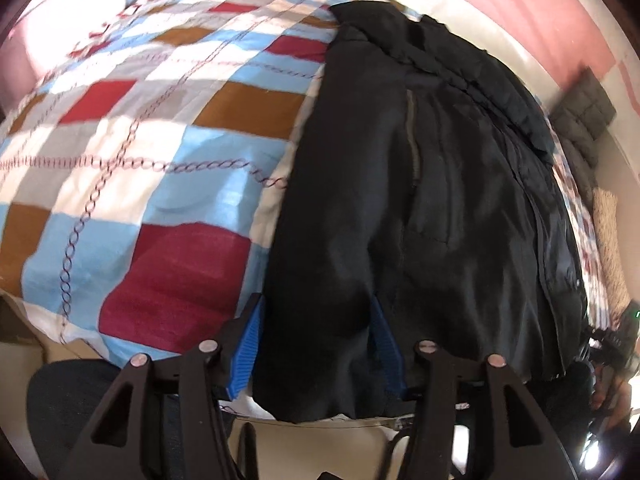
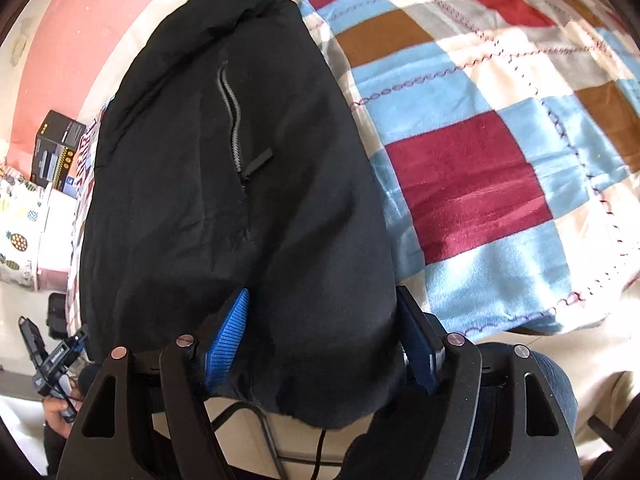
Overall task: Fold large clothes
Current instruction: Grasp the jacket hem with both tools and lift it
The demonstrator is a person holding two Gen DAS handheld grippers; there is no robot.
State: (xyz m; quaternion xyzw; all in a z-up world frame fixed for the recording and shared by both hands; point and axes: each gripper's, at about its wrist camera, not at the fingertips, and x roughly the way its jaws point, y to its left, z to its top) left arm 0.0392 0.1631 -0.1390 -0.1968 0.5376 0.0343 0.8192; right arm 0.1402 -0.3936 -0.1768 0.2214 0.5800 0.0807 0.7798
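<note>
A black jacket (image 1: 420, 184) lies lengthwise on a checkered bed cover (image 1: 140, 152), its near hem at the bed's front edge. My left gripper (image 1: 316, 320) has its blue pads on either side of a thick bunch of the jacket's near hem. In the right wrist view the same jacket (image 2: 224, 168) shows a zipped pocket (image 2: 234, 120). My right gripper (image 2: 324, 316) also has its blue pads on both sides of the hem, with the cloth bulging between them.
The checkered cover (image 2: 480, 140) spreads over the bed beside the jacket. A pink wall (image 2: 52, 40) stands behind, with a black box (image 2: 58, 148) and a pineapple-print cloth (image 2: 16, 236). A grey padded item (image 1: 584, 116) lies at the bed's far side.
</note>
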